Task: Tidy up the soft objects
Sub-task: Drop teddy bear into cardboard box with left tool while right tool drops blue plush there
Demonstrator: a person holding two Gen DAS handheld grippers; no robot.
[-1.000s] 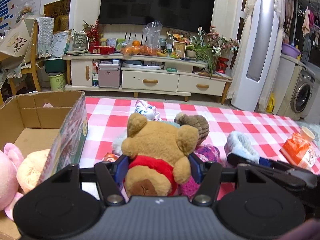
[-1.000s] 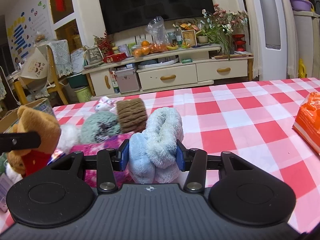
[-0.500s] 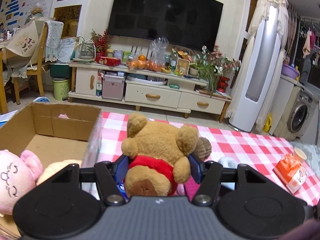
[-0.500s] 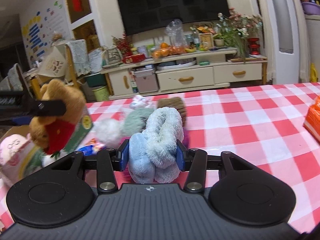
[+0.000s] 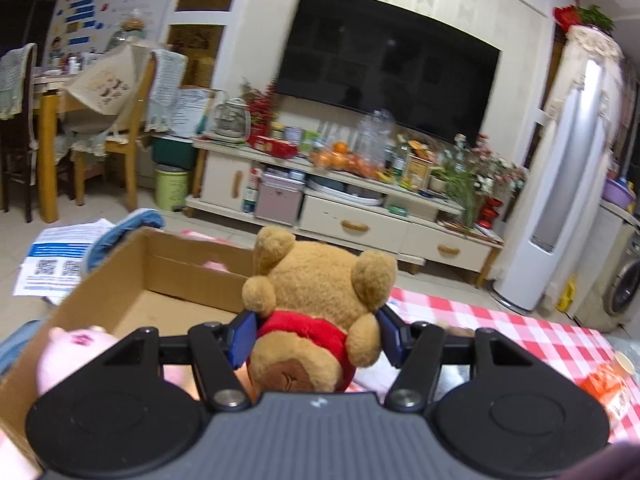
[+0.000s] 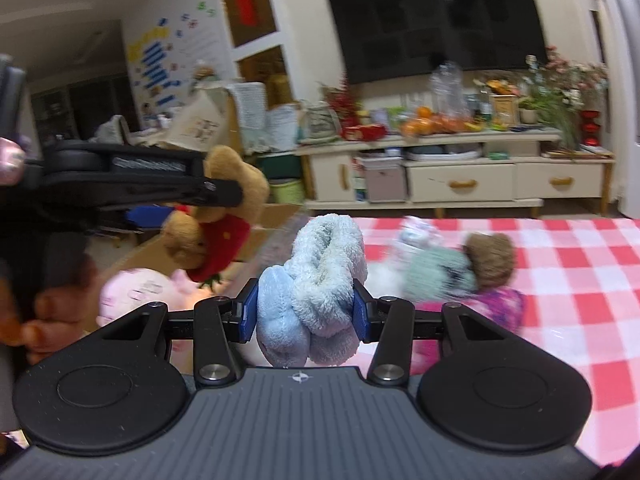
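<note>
My left gripper [image 5: 316, 334] is shut on a brown teddy bear [image 5: 316, 304] in a red shirt and holds it in the air over the right wall of an open cardboard box [image 5: 176, 276]. A pink plush [image 5: 76, 350] lies in the box. My right gripper [image 6: 306, 314] is shut on a pale blue fluffy soft toy [image 6: 316, 284], lifted above the red-and-white checked tablecloth [image 6: 568, 280]. In the right wrist view the bear [image 6: 224, 220] hangs from the left gripper above the box [image 6: 276, 216] and the pink plush [image 6: 140, 292].
More soft toys lie on the cloth: a grey-green one [image 6: 436, 272], a brown knitted one [image 6: 490, 256], a purple one [image 6: 500, 304] and a small white one [image 6: 416, 232]. An orange packet [image 5: 608, 390] and a paper cup [image 5: 625, 362] sit at the table's right.
Both grippers have lifted and moved left with their toys. The bear has gone from above the toy pile to over the cardboard box; the blue toy follows toward the box.
</note>
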